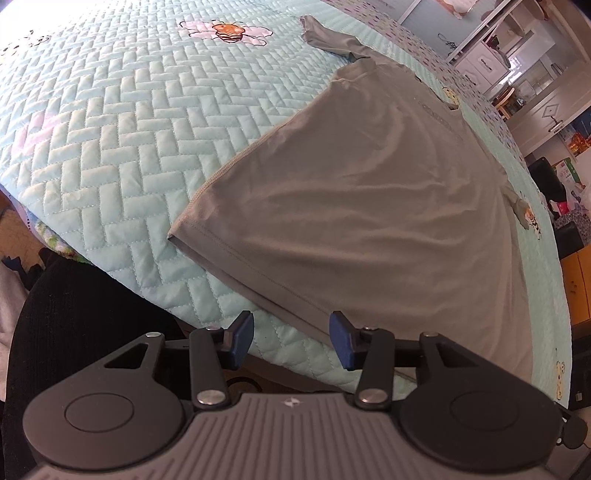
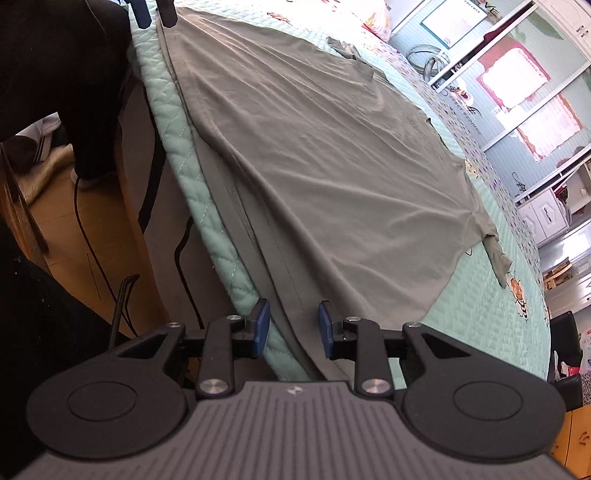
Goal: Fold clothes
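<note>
Quilted mint-green bedspread (image 1: 122, 122) with a herringbone stitch covers the work surface; bee motifs (image 1: 229, 31) are printed on it. Beyond its far edge the room shows white cabinets (image 1: 487, 62), glazed partitions with wall notices (image 2: 513, 77) and a wooden floor (image 2: 74, 229). Lying flat on the bedspread is a grey T-shirt (image 1: 369, 192) — hem at the near edge of the bed, sleeves spread towards the far side. The left gripper (image 1: 291, 338) hovers at the hem with its jaws partly open, nothing between the pads. The right gripper (image 2: 293, 328) stands narrower — the hem edge lies between its blue pads (image 2: 260, 325), which do not press on it.
</note>
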A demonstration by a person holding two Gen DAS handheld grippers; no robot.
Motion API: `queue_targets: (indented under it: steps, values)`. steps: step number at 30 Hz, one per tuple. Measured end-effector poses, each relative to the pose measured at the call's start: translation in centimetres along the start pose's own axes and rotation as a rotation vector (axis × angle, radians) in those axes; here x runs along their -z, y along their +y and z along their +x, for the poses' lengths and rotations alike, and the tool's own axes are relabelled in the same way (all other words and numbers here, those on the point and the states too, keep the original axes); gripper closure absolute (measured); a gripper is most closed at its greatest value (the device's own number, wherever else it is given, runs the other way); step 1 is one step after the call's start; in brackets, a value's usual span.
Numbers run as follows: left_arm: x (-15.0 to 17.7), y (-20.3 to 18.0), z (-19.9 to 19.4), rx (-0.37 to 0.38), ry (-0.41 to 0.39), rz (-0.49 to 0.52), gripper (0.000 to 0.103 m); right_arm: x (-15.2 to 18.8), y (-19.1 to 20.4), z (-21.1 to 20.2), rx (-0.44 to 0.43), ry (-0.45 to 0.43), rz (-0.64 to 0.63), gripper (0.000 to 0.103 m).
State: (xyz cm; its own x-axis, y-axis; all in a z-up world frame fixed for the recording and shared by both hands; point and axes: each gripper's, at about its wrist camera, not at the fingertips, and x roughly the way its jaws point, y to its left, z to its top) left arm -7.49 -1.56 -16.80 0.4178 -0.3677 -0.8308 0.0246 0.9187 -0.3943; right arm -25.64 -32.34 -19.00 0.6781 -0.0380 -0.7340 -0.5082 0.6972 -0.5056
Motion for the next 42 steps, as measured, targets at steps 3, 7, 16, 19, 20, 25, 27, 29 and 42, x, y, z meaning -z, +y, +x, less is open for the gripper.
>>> queue_targets:
  steps: [3, 7, 16, 19, 20, 25, 27, 29, 42]
  values:
    - [0.0, 0.0, 0.0, 0.001, 0.001, 0.000, 0.055, -0.2, -0.4, 0.1, -0.017, 0.010, 0.019, 0.074]
    - [0.0, 0.1, 0.1, -0.002, 0.004, -0.004, 0.055, -0.2, -1.2, 0.1, -0.061, 0.013, 0.071, 0.076]
    - [0.0, -0.1, 0.4, -0.012, 0.019, 0.005, 0.052, -0.1, -2.3, -0.7, -0.068, -0.016, 0.157, 0.076]
    - [0.0, -0.2, 0.5, -0.016, 0.026, 0.004, 0.052, -0.3, -1.7, -0.2, -0.051, -0.004, 0.091, 0.076]
    - [0.0, -0.1, 0.5, -0.017, 0.026, 0.002, 0.052, -0.3, -1.4, 0.0, -0.048, 0.001, 0.067, 0.076]
    - [0.0, 0.1, 0.7, -0.019, 0.031, -0.014, 0.051, -0.2, -0.3, 0.0, -0.005, -0.011, -0.032, 0.077]
    - [0.0, 0.1, 0.7, -0.020, 0.036, -0.013, 0.051, -0.2, 0.0, -0.1, 0.014, -0.018, -0.058, 0.081]
    - [0.1, 0.0, 0.7, -0.020, 0.037, -0.008, 0.051, -0.2, 0.1, -0.2, 0.024, -0.022, -0.075, 0.096]
    - [0.1, 0.2, 0.9, -0.024, 0.046, -0.020, 0.050, 0.6, -0.8, -1.0, -0.075, 0.053, -0.086, 0.103]
